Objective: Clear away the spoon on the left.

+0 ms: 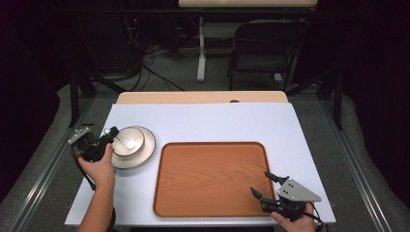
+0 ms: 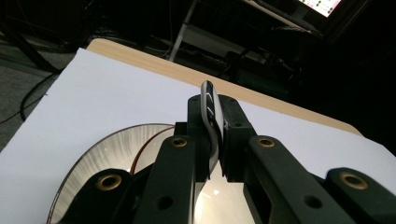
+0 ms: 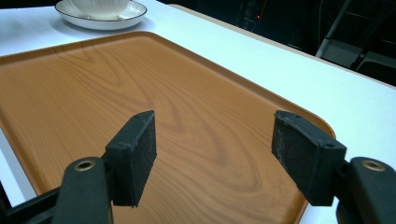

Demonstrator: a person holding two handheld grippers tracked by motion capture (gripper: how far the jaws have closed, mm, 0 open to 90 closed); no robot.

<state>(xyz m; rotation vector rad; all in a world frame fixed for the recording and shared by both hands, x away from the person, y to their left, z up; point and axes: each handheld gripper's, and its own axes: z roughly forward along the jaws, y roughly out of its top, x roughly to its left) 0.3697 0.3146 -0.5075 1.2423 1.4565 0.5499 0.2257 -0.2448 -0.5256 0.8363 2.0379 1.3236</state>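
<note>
A white bowl [image 1: 128, 140] sits in a wider ribbed plate [image 1: 145, 153] at the table's left. My left gripper [image 1: 112, 136] is shut on the bowl's left rim; in the left gripper view the thin rim [image 2: 208, 99] stands pinched between the jaws, with the plate [image 2: 95, 161] below. A brown wooden tray [image 1: 212, 179] lies in the middle with nothing on it. My right gripper [image 1: 260, 182] hovers open over the tray's near right corner. In the right gripper view its pads [image 3: 135, 154] stand wide apart above the tray [image 3: 93, 79], with bowl [image 3: 100, 5] and plate [image 3: 100, 21] far off.
A white sheet [image 1: 217, 123] covers the table, with a wooden strip [image 1: 200, 97] along its far edge. Beyond the table stand a black folding chair [image 1: 266, 48], a white desk leg [image 1: 201, 48] and floor cables [image 1: 145, 53].
</note>
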